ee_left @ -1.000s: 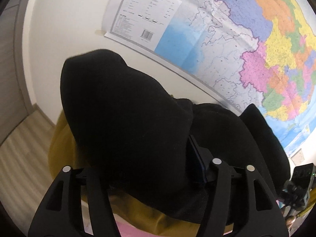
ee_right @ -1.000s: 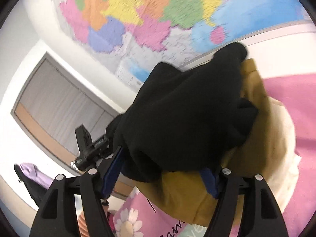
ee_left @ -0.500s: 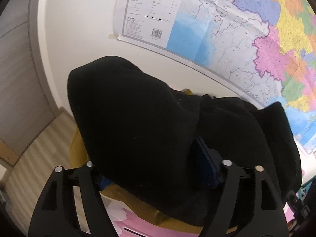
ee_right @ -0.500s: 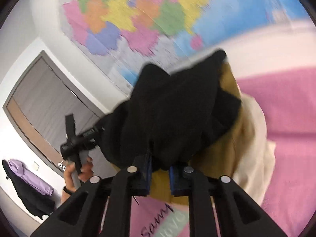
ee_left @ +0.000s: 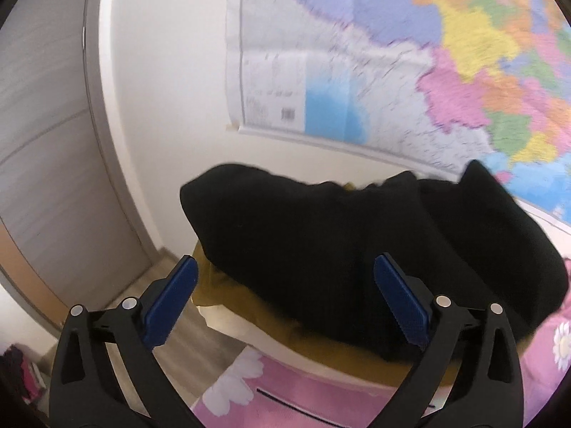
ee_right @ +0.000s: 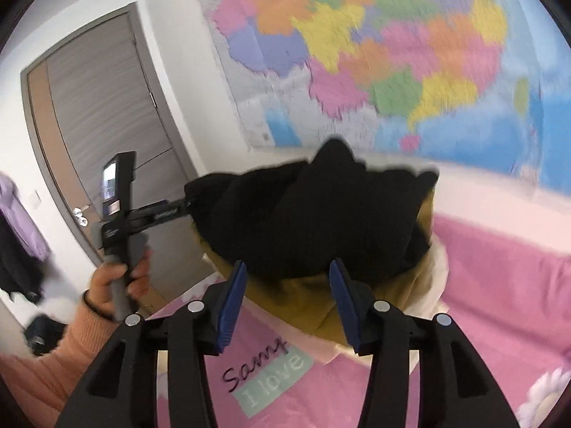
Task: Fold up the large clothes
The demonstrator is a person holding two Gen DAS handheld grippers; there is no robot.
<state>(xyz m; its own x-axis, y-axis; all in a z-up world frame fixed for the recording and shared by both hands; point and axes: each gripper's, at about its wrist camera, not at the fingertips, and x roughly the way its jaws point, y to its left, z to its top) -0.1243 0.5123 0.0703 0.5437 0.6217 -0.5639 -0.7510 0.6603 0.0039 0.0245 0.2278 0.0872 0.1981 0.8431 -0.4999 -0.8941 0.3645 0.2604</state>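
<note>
A folded black garment lies on top of a mustard garment and a cream one, at the edge of a pink bedspread. My left gripper is drawn back just short of the pile. Its jaws are opening wide and its blue pads touch nothing. My right gripper sits at the near edge of the pile. Its jaws are opening, with no cloth pressed between the pads. In the right wrist view a hand holds the left gripper's handle beside the pile.
A large coloured map hangs on the white wall behind the pile. A grey door stands to the left, over a strip of wooden floor. Clothes hang at the far left.
Both grippers have pulled back from the black garment and let it go. The left one spread wide; the right one pinched shut on the cloth's edge, then reopened.
</note>
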